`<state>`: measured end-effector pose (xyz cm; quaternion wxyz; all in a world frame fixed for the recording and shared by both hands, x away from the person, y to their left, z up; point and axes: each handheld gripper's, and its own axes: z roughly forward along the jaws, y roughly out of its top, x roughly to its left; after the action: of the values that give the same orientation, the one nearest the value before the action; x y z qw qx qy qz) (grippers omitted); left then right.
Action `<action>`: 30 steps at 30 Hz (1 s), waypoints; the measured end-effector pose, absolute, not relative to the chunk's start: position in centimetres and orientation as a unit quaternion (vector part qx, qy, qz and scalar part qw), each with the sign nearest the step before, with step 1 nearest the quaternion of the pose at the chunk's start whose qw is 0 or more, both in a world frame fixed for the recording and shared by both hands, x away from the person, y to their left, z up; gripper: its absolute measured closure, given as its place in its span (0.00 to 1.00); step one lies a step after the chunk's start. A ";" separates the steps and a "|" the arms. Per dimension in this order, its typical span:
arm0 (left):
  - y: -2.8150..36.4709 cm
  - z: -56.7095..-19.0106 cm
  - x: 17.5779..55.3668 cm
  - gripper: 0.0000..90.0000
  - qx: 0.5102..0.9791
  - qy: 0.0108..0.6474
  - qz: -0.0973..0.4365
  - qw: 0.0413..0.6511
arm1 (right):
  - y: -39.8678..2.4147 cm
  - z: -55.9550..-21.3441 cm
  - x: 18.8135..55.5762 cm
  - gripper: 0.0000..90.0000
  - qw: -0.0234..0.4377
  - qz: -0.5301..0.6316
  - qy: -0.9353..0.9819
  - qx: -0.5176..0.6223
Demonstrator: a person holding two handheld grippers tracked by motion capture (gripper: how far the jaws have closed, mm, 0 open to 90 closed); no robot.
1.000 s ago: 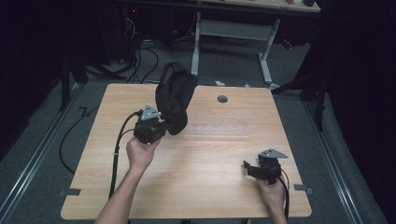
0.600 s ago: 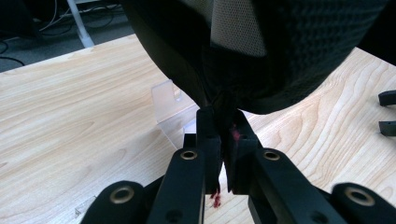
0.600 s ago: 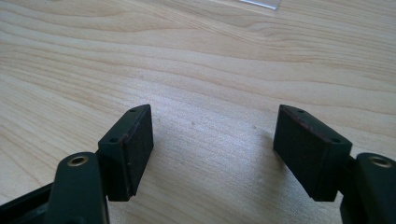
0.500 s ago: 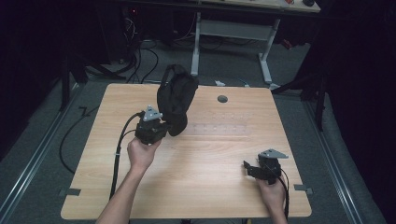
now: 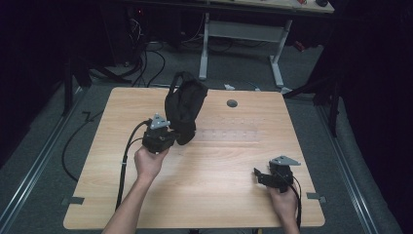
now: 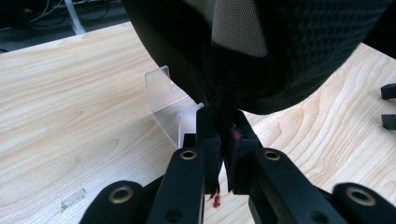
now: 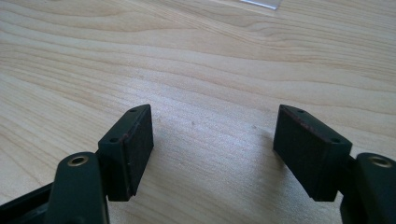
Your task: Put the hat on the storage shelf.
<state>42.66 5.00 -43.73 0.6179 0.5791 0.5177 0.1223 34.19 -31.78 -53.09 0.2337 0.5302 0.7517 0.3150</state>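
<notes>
A black fabric bag (image 5: 182, 109) with a mesh side hangs upright over the middle-left of the wooden table (image 5: 219, 195), its strap looped at the top. My left gripper (image 5: 175, 138) is at its lower edge, shut on a fold of the fabric. In the left gripper view the jaws (image 6: 223, 126) pinch the black cloth (image 6: 280, 46) close above a small clear plastic stand (image 6: 166, 100). My right gripper (image 5: 258, 175) rests near the table's front right, held by a hand. Its fingers (image 7: 212, 144) stand wide apart over bare wood with nothing between them.
A faint clear strip (image 5: 229, 134) lies on the table right of the bag. A grey round grommet (image 5: 232, 103) sits near the far edge. Cables (image 5: 73, 141) trail off the table's left side. A white-legged desk (image 5: 277, 53) stands behind.
</notes>
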 end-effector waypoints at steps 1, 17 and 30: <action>5.0 -43.7 42.7 0.95 0.579 0.518 0.122 0.618 | -31.8 -53.1 34.2 0.32 0.234 0.315 0.752 0.530; 5.0 -44.3 42.6 0.94 0.578 0.520 0.118 0.617 | -31.8 -53.1 34.2 0.32 0.234 0.315 0.752 0.530; 5.7 -43.9 42.2 0.61 0.567 0.528 0.124 0.620 | -31.8 -53.1 34.2 0.32 0.234 0.315 0.752 0.529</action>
<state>42.21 5.68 -43.92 0.6197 0.5670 0.5283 0.1237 34.16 -31.78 -53.09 0.2343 0.5295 0.7521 0.3147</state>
